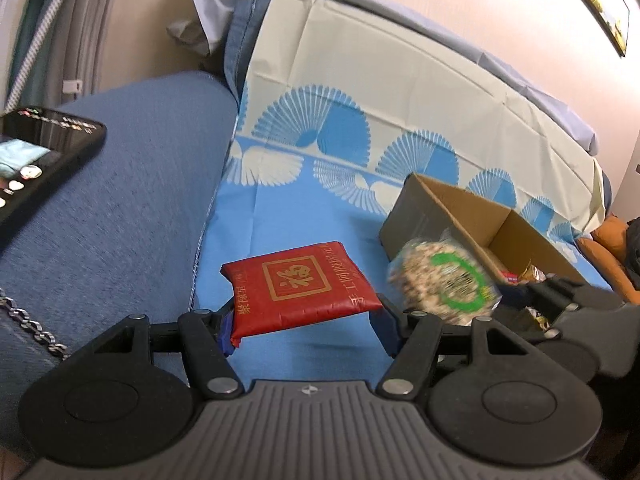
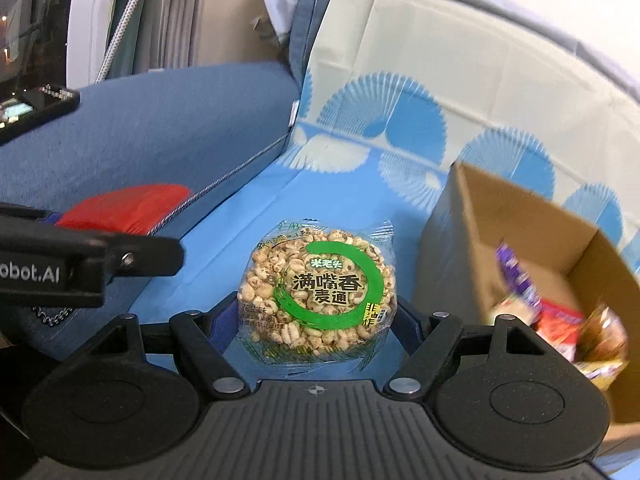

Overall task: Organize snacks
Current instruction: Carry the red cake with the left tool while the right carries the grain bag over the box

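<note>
A flat red packet with a gold character [image 1: 304, 284] sits level between the fingers of my left gripper [image 1: 306, 326], which is shut on its two side edges; it hangs over the blue sheet [image 1: 296, 208]. The same packet [image 2: 124, 208] shows at the left of the right wrist view. My right gripper [image 2: 316, 314] is shut on a round clear bag of puffed grain cake with a green ring label [image 2: 316, 288], held just off the sheet. That bag [image 1: 444, 280] appears blurred in the left wrist view, beside an open cardboard box [image 1: 476, 216].
The cardboard box [image 2: 456, 264] stands at the right on the sheet, with several snack packets [image 2: 560, 320] inside. A blue sofa armrest [image 1: 120, 200] rises at the left, bearing a black phone [image 1: 40, 152]. A metal chain [image 1: 32, 320] lies on it.
</note>
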### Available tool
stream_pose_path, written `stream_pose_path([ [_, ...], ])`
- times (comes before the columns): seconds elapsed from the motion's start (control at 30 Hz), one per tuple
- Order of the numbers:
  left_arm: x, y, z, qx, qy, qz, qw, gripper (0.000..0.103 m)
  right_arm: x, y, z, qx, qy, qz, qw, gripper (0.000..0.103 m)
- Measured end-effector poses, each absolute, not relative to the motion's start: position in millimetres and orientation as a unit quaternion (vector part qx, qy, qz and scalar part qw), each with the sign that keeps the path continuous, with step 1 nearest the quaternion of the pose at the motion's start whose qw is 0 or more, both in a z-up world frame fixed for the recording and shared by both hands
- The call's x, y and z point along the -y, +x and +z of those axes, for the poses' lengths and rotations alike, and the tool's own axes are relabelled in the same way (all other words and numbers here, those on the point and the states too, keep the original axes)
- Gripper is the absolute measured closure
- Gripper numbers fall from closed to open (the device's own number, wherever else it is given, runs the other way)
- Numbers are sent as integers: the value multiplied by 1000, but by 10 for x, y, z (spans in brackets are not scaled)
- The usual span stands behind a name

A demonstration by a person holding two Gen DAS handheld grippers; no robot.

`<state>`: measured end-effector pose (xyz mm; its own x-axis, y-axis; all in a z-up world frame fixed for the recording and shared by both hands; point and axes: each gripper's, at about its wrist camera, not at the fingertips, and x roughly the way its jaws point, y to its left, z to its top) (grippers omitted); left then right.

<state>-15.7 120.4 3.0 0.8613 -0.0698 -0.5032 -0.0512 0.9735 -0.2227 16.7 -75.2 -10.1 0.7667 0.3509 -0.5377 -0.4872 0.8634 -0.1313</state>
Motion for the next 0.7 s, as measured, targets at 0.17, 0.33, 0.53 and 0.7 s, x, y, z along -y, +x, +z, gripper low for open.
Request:
stream_pose_path([
  [0.17, -1206, -250, 89, -259, -124, 4, 958, 33, 935, 147, 126, -233, -142, 221, 937, 24],
  [0.33, -1195, -288, 118, -263, -123, 10, 957, 33, 1215, 201, 480, -223, -130, 219, 941, 24],
  [0.53, -1186, -246, 105, -275, -117, 9, 954, 33, 1759, 316, 917, -203, -95, 228, 948, 24],
  [0.7, -1163, -198, 92, -286, -108, 11, 952, 33, 2292, 315, 927, -163, -93, 223, 956, 24],
])
